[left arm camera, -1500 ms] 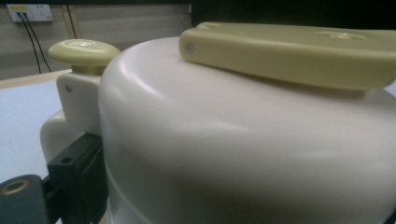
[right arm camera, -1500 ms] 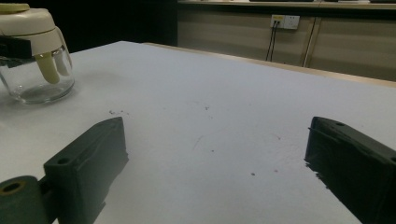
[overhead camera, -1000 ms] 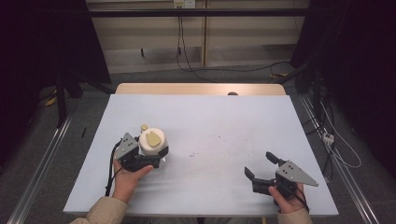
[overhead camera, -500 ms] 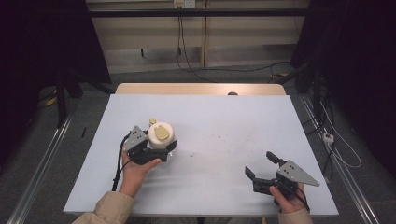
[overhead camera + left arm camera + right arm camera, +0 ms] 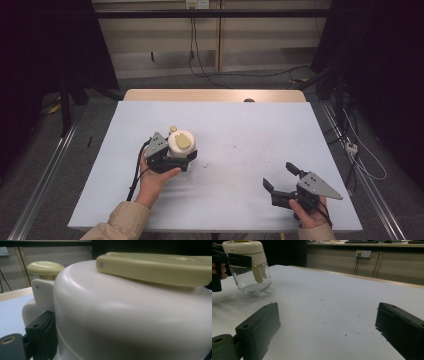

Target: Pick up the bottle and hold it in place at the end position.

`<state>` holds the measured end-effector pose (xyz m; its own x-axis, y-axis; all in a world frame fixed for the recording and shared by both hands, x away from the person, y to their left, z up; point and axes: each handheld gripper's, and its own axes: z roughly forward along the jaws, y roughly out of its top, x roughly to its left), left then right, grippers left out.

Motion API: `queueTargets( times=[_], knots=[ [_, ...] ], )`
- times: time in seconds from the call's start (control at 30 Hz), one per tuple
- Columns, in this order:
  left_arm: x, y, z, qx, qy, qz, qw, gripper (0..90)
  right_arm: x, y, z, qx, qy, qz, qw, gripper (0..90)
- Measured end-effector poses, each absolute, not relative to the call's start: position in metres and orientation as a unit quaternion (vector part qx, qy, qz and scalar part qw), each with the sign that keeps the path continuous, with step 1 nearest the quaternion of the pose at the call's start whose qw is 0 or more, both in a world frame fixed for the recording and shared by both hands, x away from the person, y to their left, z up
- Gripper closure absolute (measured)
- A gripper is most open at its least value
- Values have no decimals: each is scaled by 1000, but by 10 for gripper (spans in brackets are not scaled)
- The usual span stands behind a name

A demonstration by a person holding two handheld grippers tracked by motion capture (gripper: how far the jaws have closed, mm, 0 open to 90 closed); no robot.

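Observation:
A glass jar [image 5: 181, 141] with a cream lid and a flat yellow handle on top sits left of the table's middle. My left gripper [image 5: 185, 159] is shut on the lid's sides. In the left gripper view the cream lid [image 5: 125, 315] fills the frame, with the yellow handle [image 5: 155, 267] and a yellow knob [image 5: 45, 267] above it. The right gripper view shows the jar [image 5: 252, 277] far left, slightly tilted, with clear glass below the lid. My right gripper [image 5: 280, 176] stands open near the front right, nothing between its jaws [image 5: 328, 312].
The pale blue table top [image 5: 225, 125] has a few small dark specks near its middle. A wooden strip [image 5: 215, 95] runs along the far edge. Cables [image 5: 360, 155] lie on the floor to the right, and metal rails run along both sides of the table.
My left gripper has carried the jar to the right and slightly away from the person. The right gripper has stayed in place, open.

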<state>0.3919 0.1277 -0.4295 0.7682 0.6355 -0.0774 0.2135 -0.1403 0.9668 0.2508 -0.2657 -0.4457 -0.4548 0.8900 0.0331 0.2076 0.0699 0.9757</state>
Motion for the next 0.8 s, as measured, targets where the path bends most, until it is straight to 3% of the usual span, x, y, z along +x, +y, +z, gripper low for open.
queueTargets(
  times=[0.8],
  knots=[
    [420,83,-437,734,289,161,593,61,251,-266,-445,416,658,541,317,46]
  ],
)
